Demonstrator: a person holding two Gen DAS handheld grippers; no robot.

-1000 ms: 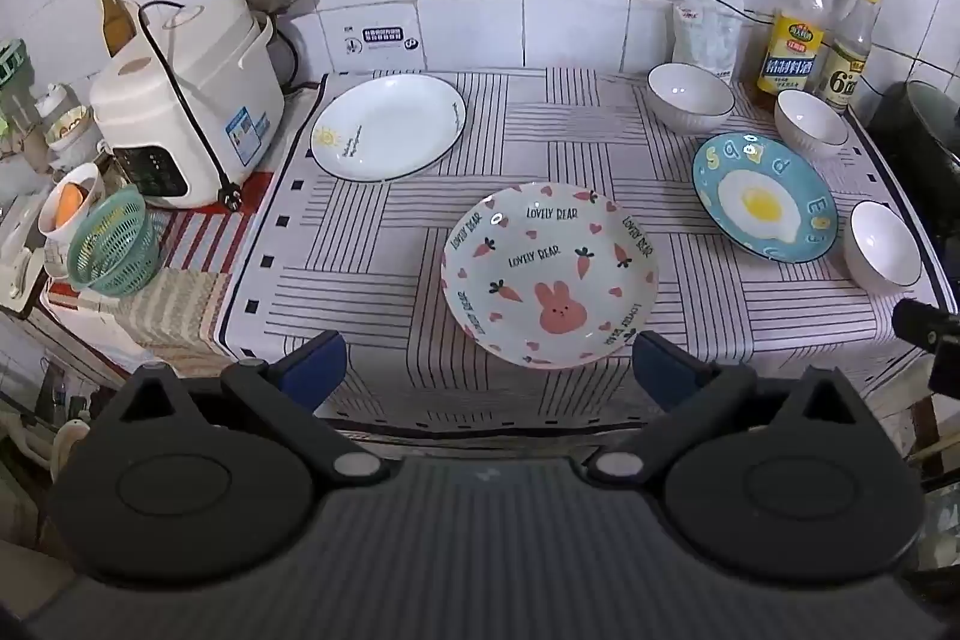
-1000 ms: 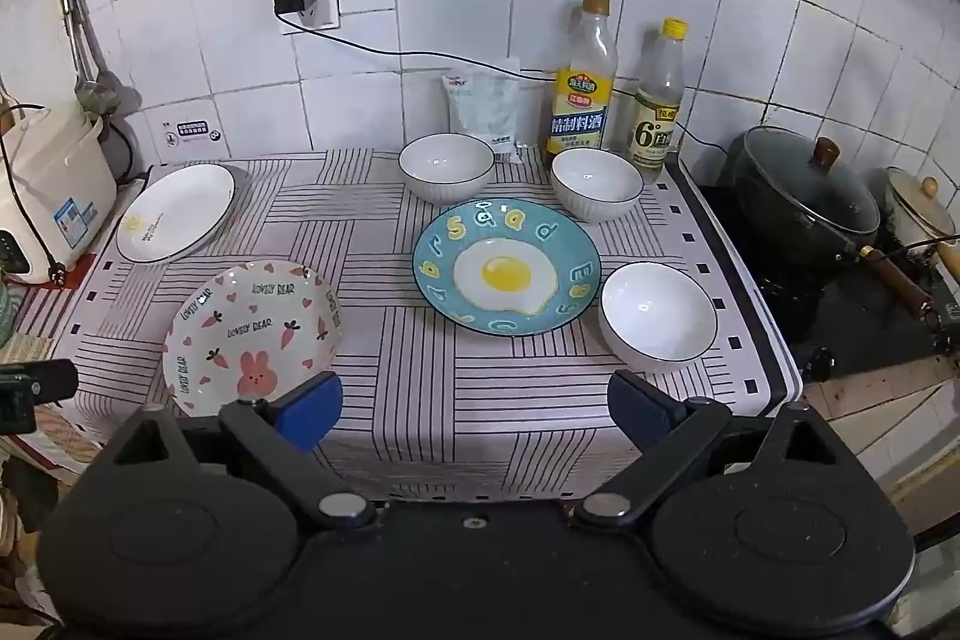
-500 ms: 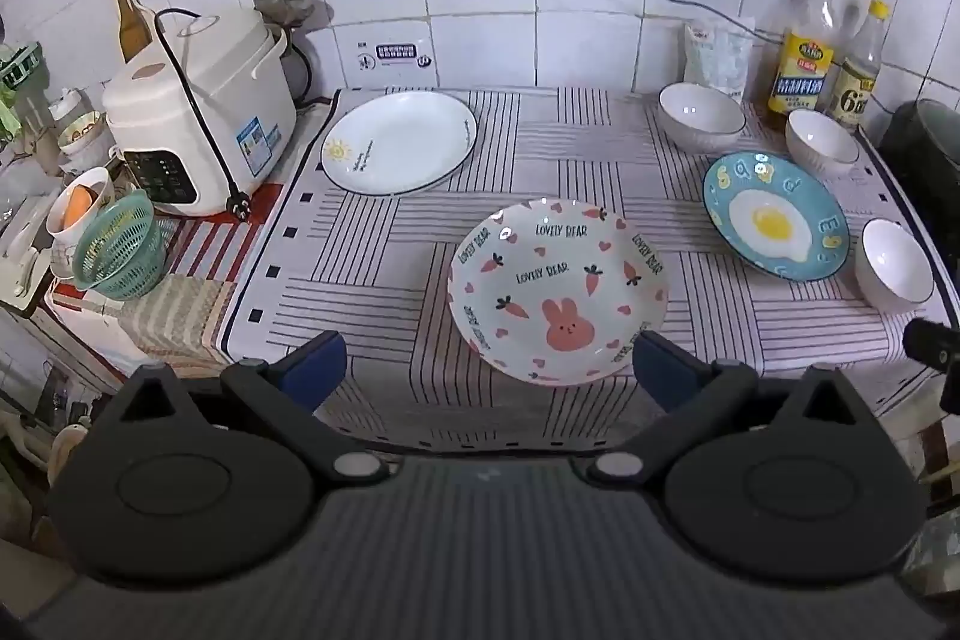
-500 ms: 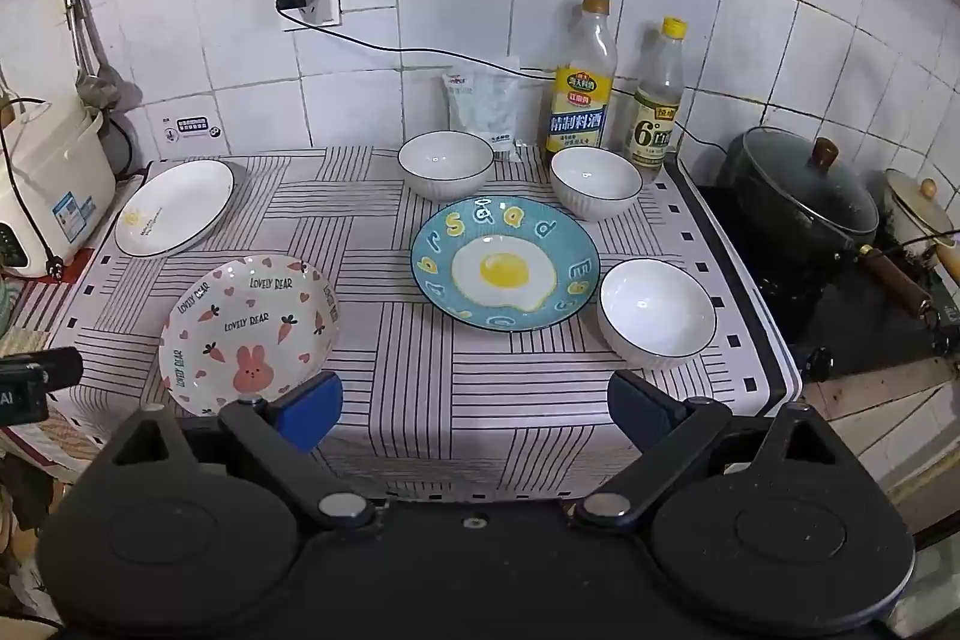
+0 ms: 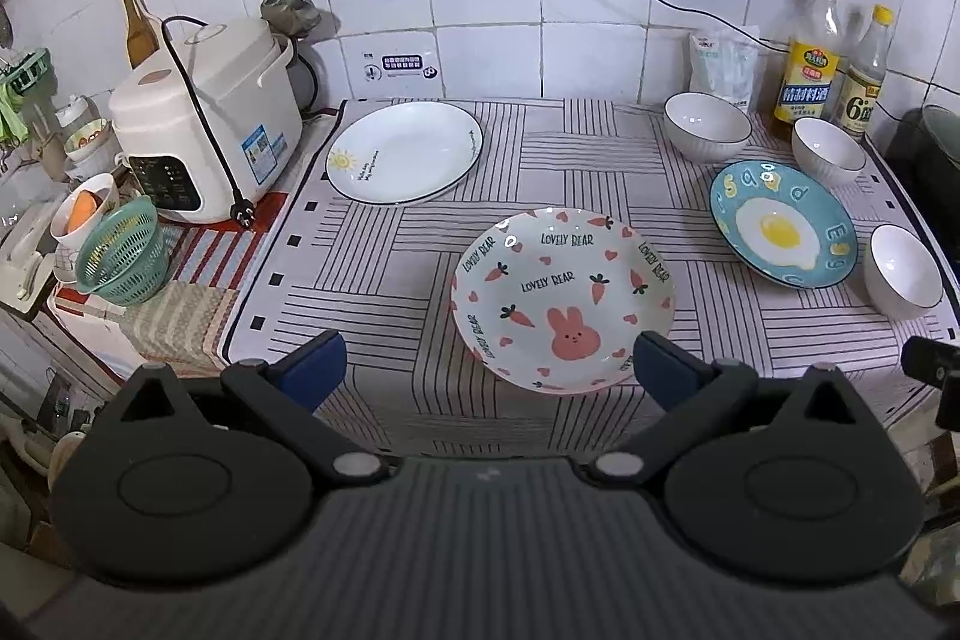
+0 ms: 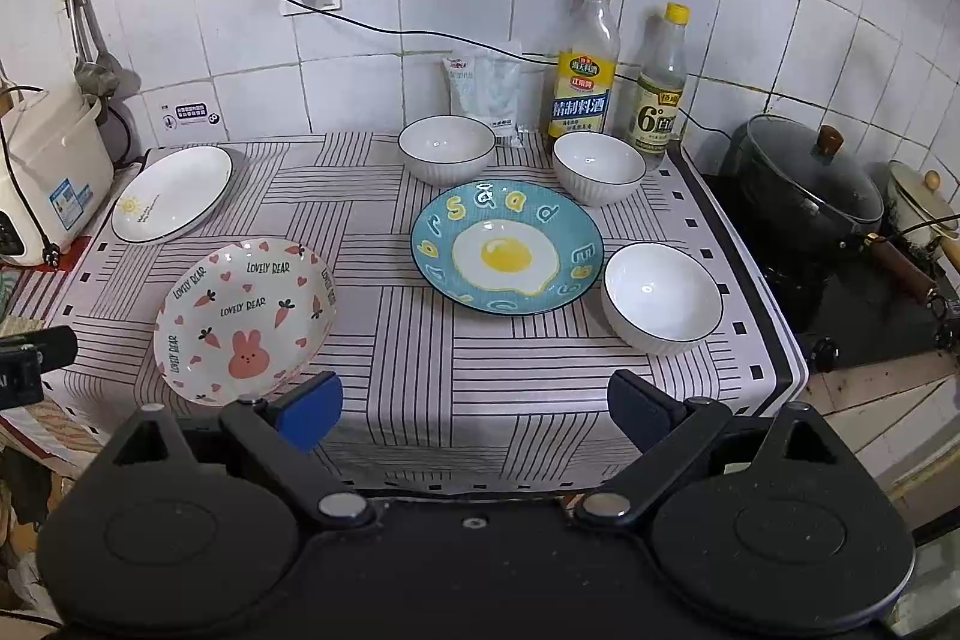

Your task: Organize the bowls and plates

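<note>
Your left gripper point(image 5: 486, 370) has its blue-padded fingers point(image 5: 315, 367) spread wide and holds nothing; the pink rabbit-and-carrot patterned ceramic plate point(image 5: 561, 295) sits just ahead of them, its near rim reaching in between the two pads and closer to the right-hand one. Your right gripper point(image 6: 474, 409) also has its blue-padded fingers point(image 6: 309, 409) spread wide and empty, hanging at the front edge of the black-and-white striped tablecloth point(image 6: 492, 370).

Taking the rabbit plate as your landmark: the white round plate with a small sun drawing point(image 5: 405, 151) lies behind it and to its left, well apart. The blue round plate with a fried-egg picture point(image 6: 507, 247) lies to its right, with bare cloth between them. Three white ceramic bowls with dark rims stand further right: one point(image 6: 447, 148) and another point(image 6: 600, 166) behind the egg plate, a third point(image 6: 660, 295) just beside the egg plate's right edge. Seen from your right wrist, the egg plate lies ahead of the gap between the fingers, and the rabbit plate sits off to the left, by the left pad.

A white rice cooker point(image 5: 204, 118) stands far left of the rabbit plate, off the cloth.
</note>
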